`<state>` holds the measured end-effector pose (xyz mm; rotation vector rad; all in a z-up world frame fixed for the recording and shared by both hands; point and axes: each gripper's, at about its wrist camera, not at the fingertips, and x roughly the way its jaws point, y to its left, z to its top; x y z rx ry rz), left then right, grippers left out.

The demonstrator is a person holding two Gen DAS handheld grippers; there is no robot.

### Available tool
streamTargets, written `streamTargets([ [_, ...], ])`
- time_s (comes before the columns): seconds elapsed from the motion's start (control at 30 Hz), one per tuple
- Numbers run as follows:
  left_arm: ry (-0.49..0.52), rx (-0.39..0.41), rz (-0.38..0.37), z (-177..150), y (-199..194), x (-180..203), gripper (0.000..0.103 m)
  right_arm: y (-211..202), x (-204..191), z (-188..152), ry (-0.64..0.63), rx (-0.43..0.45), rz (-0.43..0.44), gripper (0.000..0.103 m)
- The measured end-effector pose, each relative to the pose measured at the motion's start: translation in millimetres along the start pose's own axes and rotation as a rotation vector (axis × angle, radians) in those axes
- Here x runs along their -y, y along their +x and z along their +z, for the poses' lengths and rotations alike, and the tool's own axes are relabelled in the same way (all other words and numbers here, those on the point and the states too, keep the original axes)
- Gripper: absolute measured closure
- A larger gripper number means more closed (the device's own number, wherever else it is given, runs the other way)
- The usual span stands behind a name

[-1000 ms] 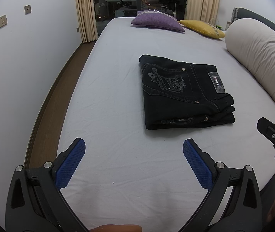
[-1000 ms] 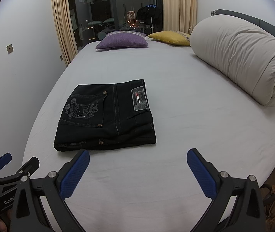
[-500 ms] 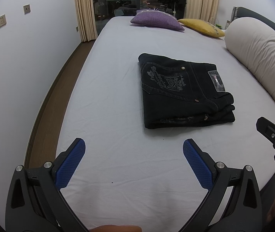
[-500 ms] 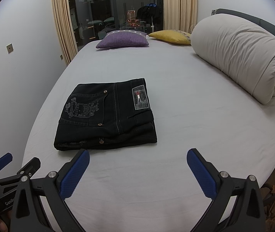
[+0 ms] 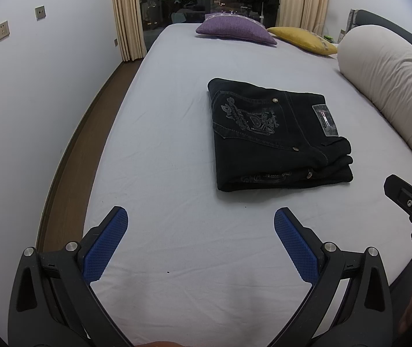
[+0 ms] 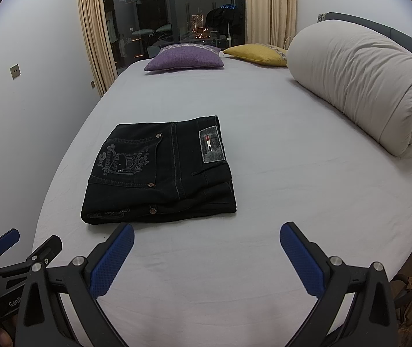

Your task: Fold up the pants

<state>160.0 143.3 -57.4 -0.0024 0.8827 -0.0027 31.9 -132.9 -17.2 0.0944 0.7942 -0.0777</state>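
Both jaws are gaping wide, gripping nothing.
I'm holding my left gripper (image 5: 200,222) and right gripper (image 6: 206,238) low in frame, with folded black jeans (image 6: 159,170) lying mid-frame on the bed sheet (image 6: 292,179).

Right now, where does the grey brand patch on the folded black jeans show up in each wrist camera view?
Left wrist view: the grey rectangular brand patch sits right of centre, on the right end of the folded black denim jeans.
Right wrist view: the patch sits near the centre, on the jeans' right part.
Shared landmark: the purple square cushion at the bed's far end.
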Motion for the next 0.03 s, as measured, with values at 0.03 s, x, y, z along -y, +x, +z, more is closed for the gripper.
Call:
streamTargets([
  [0.03, 0.0, 0.001, 0.001, -0.2, -0.4, 0.2, 0.0, -0.3, 0.0, -0.5, 0.0, 0.0, 0.0, 0.0],
])
